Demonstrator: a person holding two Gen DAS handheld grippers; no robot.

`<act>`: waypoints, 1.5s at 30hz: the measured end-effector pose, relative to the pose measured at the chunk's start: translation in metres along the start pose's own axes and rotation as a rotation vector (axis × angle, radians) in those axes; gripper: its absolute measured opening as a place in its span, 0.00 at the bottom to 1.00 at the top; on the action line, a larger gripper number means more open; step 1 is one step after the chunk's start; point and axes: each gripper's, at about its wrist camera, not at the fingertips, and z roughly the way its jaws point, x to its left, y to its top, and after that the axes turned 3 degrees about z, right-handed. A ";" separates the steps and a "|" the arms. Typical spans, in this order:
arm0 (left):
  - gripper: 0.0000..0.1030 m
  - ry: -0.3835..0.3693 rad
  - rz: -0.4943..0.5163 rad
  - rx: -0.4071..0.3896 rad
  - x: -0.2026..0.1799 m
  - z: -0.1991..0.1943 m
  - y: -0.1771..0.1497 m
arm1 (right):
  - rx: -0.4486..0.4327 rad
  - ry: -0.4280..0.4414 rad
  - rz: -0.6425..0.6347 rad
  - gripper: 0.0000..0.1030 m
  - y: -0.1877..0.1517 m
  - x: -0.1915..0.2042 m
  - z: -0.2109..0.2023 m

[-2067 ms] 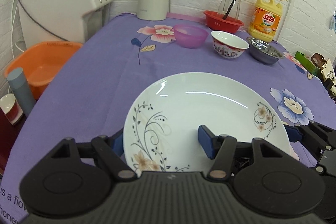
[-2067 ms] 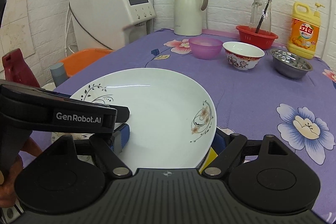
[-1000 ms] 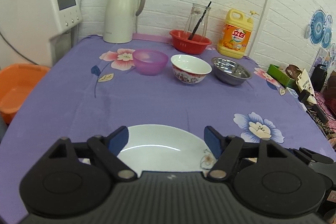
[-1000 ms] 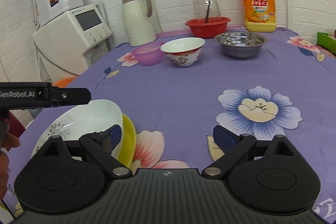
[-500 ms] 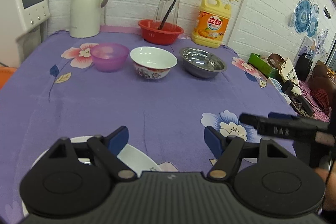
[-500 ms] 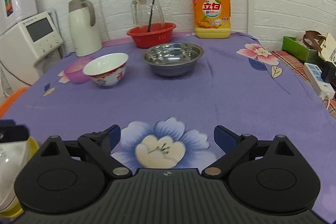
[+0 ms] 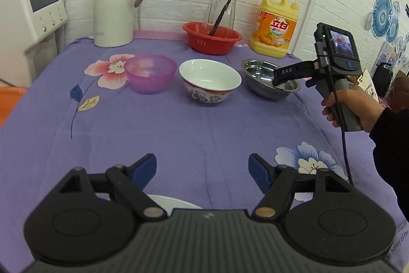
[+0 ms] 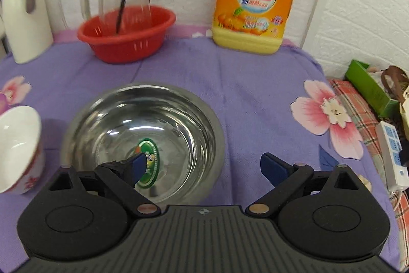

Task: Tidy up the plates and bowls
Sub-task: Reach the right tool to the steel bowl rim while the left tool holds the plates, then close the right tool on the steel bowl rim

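My left gripper (image 7: 202, 168) stands open above the purple tablecloth, nothing between its blue pads. Just the far edge of the white plate (image 7: 173, 202) peeks out beneath it. Across the table stand a purple bowl (image 7: 150, 73), a white patterned bowl (image 7: 209, 83) and a steel bowl (image 7: 263, 83) in a row. A hand holds my right gripper (image 7: 278, 78) over the steel bowl. In the right wrist view that gripper (image 8: 204, 165) is open, one pad hanging inside the steel bowl (image 8: 179, 119), the other outside its right rim. The white bowl (image 8: 18, 145) sits to the left.
Along the back wall stand a cream thermos (image 7: 115, 4), a red basket (image 7: 212, 40) holding a glass jug, and a yellow detergent bottle (image 7: 276, 27). A water dispenser (image 7: 33, 7) is at the left. A power strip (image 8: 391, 152) and green box (image 8: 368, 83) lie beyond the right table edge.
Both grippers let go of the plate. My right gripper swung right and forward to the steel bowl. My left gripper shifted right, and the plate slid almost out of its view.
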 end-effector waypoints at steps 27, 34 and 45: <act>0.70 -0.159 -0.073 0.049 -0.033 0.039 0.042 | 0.057 0.154 -0.088 1.00 -0.080 -0.008 -0.074; 0.69 -0.155 -0.179 0.153 -0.049 0.119 0.069 | -0.052 0.155 0.048 1.00 -0.093 -0.008 -0.051; 0.67 -0.095 -0.151 0.186 -0.070 0.177 0.067 | -0.125 0.159 0.072 1.00 -0.106 -0.013 -0.054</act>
